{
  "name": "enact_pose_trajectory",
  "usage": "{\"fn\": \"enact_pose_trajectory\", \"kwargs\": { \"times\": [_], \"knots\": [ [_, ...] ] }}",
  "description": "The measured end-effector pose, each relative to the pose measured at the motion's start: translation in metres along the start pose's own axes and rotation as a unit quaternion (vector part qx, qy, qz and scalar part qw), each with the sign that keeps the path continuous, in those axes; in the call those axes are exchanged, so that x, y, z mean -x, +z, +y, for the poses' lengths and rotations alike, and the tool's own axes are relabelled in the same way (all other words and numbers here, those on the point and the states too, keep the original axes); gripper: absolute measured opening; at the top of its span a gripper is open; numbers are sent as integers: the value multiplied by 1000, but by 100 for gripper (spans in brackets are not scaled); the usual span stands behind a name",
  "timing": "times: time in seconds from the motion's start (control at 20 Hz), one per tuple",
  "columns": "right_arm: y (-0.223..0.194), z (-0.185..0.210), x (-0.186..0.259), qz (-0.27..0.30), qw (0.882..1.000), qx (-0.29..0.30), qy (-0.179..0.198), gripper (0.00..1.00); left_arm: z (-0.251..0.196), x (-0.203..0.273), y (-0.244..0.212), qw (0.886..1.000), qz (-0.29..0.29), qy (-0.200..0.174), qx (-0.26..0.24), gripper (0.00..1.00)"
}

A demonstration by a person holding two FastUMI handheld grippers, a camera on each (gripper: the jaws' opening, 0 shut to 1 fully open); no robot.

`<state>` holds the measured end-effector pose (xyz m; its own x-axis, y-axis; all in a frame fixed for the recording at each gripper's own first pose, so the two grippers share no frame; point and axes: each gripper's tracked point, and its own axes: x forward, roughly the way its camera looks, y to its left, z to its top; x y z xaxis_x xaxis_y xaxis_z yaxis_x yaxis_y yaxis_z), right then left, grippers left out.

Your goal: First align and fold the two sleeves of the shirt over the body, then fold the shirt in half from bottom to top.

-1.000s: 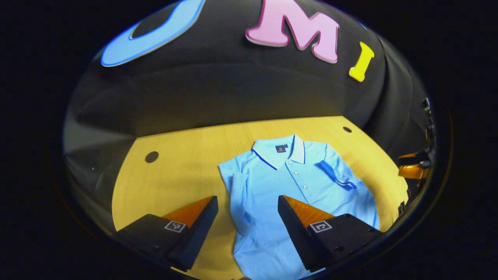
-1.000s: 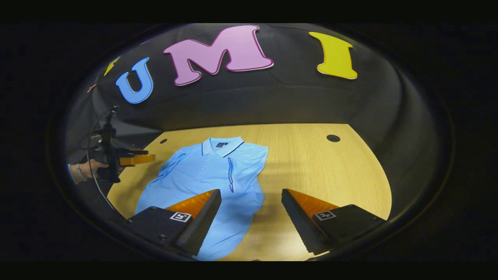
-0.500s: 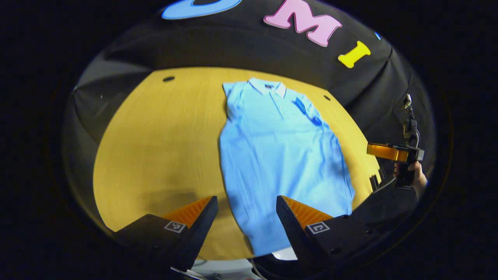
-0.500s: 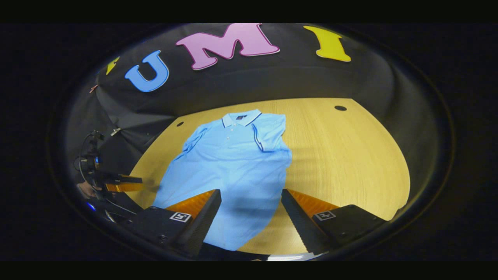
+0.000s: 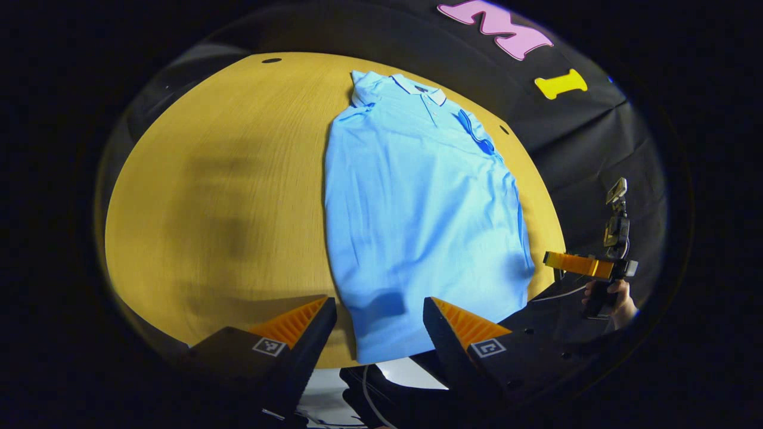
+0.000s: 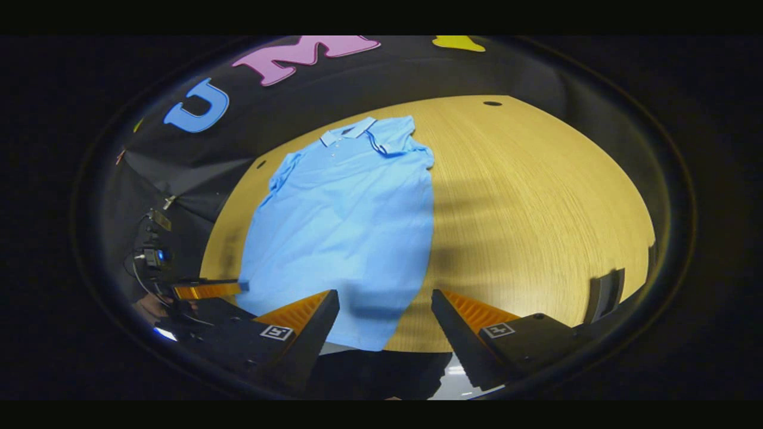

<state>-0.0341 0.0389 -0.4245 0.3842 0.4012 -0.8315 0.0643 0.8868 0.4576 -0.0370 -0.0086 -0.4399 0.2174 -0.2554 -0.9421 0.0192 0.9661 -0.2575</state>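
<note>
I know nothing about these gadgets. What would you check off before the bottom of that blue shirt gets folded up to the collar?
1. Both sleeves folded onto the shirt: ok, as far as can be seen.
2. Bottom hem at the near table edge: ok.
3. Left hand-held gripper open, holding nothing: ok.
4. Right hand-held gripper open, holding nothing: ok.
5. Each hand-held gripper lined up with a hem corner: not ok, both hang above the hem's middle.
6. Body smooth: cannot tell, faint creases show.
</note>
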Motion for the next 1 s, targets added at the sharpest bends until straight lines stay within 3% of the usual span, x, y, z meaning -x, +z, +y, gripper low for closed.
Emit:
{"fn": "enact_pose_trajectory", "kwargs": {
  "times": [0.2,0.35,0.45,0.55,0.6,0.65,0.7,0.75,0.8,0.85,0.95,1.0],
  "knots": [
    [-21,4,-14,41,998,-40,-5,98,-5,0,-7,1000,26,6,-7,96],
    [-24,12,-18,72,993,-91,-14,98,-14,-1,-14,998,57,0,16,96],
    [-29,13,-21,97,990,-93,-30,96,-17,-3,-9,998,61,-2,34,96],
    [-32,19,-21,110,991,-73,-35,88,-21,-7,-7,997,64,-4,39,95],
    [-36,19,-24,119,990,-63,-40,92,-22,-7,-6,997,65,-1,37,95],
    [-36,22,-28,127,989,-58,-39,79,-21,-8,-7,997,67,5,30,94],
    [-40,23,-31,145,987,-53,-34,76,-21,-9,-8,998,66,7,18,93],
    [-46,33,-36,155,985,-73,-10,38,-17,-12,-9,998,65,21,5,93],
    [-49,41,-37,171,980,-96,13,0,-12,-17,-5,998,52,37,-11,79],
    [-43,47,-44,168,978,-121,35,0,-10,-21,-3,998,39,45,-26,56],
    [-40,48,-48,155,976,-145,55,5,-23,-25,3,1000,17,15,-16,12],
    [-37,47,-46,143,976,-150,63,5,-26,-27,2,1000,19,1,-7,6]
  ]
}}
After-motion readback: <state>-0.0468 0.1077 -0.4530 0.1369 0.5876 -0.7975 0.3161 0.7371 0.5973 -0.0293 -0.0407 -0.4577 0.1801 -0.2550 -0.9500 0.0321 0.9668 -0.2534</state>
